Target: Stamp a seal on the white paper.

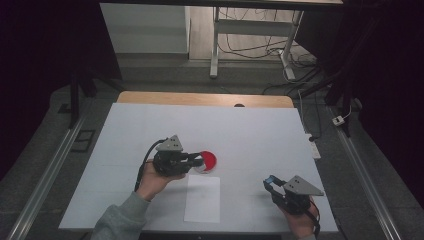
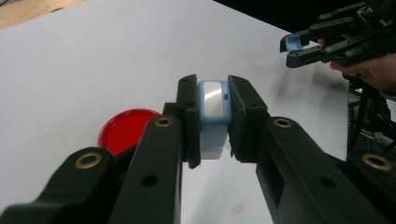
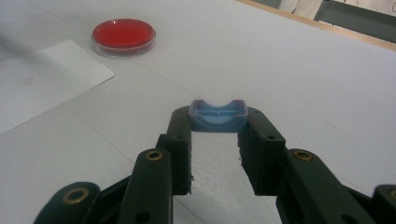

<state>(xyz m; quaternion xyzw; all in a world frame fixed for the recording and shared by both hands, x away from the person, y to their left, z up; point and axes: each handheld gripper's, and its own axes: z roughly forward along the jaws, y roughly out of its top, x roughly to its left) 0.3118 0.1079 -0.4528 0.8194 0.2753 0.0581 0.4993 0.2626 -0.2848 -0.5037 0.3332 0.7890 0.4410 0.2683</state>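
My left gripper [image 2: 213,88] is shut on a small light blue box [image 2: 214,105] with a shiny face and a white lower part, held upright between the jaws. In the high view the left gripper [image 1: 198,161] hovers at the near left edge of a round red dish [image 1: 209,160]. My right gripper [image 3: 218,122] is shut on a blue cap [image 3: 217,116], open side up, held at the fingertips. It sits at the table's near right [image 1: 270,183]. From the left gripper view, the right gripper [image 2: 299,46] with the blue cap [image 2: 293,44] is seen farther off.
A white sheet of paper [image 1: 202,198] lies near the front edge between the hands. The red dish [image 3: 123,34] stands just beyond it. The white table top [image 1: 250,130] ends in a wooden strip [image 1: 200,98] at the back. Desk legs and cables [image 1: 260,50] lie beyond.
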